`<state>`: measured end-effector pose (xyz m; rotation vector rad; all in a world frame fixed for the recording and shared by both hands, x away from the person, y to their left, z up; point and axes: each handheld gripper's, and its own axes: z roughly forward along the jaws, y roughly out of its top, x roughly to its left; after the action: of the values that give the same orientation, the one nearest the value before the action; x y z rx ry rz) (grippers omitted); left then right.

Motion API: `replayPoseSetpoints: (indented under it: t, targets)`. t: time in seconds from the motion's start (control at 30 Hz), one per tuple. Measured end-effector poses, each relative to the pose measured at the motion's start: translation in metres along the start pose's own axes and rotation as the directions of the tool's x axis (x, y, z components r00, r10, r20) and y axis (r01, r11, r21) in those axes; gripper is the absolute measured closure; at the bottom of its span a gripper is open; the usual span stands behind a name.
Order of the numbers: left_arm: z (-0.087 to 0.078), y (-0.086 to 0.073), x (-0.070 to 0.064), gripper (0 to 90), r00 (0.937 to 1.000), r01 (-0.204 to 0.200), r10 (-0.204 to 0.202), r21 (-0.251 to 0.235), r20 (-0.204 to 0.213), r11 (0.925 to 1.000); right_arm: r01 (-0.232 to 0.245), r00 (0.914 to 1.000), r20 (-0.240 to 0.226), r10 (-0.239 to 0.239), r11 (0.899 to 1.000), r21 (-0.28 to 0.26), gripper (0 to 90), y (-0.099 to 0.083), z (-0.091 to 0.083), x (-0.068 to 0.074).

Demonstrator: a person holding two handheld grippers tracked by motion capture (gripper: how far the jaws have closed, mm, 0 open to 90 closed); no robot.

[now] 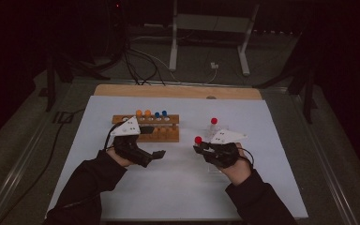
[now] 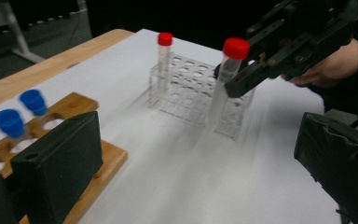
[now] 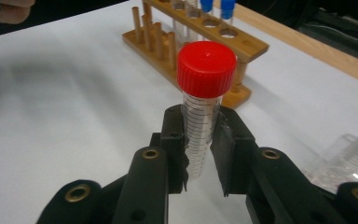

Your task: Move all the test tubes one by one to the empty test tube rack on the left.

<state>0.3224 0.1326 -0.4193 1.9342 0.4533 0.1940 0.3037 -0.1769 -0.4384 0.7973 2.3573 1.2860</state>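
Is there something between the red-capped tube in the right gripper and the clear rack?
Nothing visible. The right gripper holds the red-capped tube just beside the clear rack. Another red-capped tube stands at the rack's far corner, aside from the path.

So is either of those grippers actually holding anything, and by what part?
The right gripper clamps a red-capped tube by its clear body, just under the cap. The left gripper is open and holds nothing.

clear graduated tube (image 3: 199,126) w/ red cap, upright, lifted beside clear rack (image 2: 191,93).
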Motion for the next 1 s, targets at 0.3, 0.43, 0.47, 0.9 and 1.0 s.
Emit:
replayPoseSetpoints:
  t: [0.3,0.43,0.47,0.9,1.0]
  targets:
    - [0.013,0.007,-0.007,2.0,0.9989,-0.025,0.025,0.002,0.040,0.9997,0.013,0.9995,-0.028,-0.013,1.000,0.013,75.1,0.000,0.007,0.008]
    - [0.019,0.010,-0.011,3.9,0.9978,-0.037,0.037,-0.003,0.055,0.9993,0.017,0.9990,-0.043,-0.017,1.000,0.015,75.1,0.000,0.008,0.012]
    - [0.021,0.010,-0.012,4.2,0.9976,-0.036,0.037,-0.005,0.058,0.9993,0.019,0.9989,-0.044,-0.018,1.000,0.016,75.1,0.000,0.009,0.012]
    - [0.039,0.014,-0.018,29.9,0.9908,-0.066,0.068,-0.022,0.117,0.9976,0.030,0.9967,-0.076,-0.028,0.999,0.025,75.1,0.000,0.014,0.021]
    - [0.043,0.014,-0.019,37.5,0.9900,-0.072,0.073,-0.016,0.121,0.9973,0.034,0.9964,-0.079,-0.032,0.999,0.023,75.1,0.001,0.014,0.022]
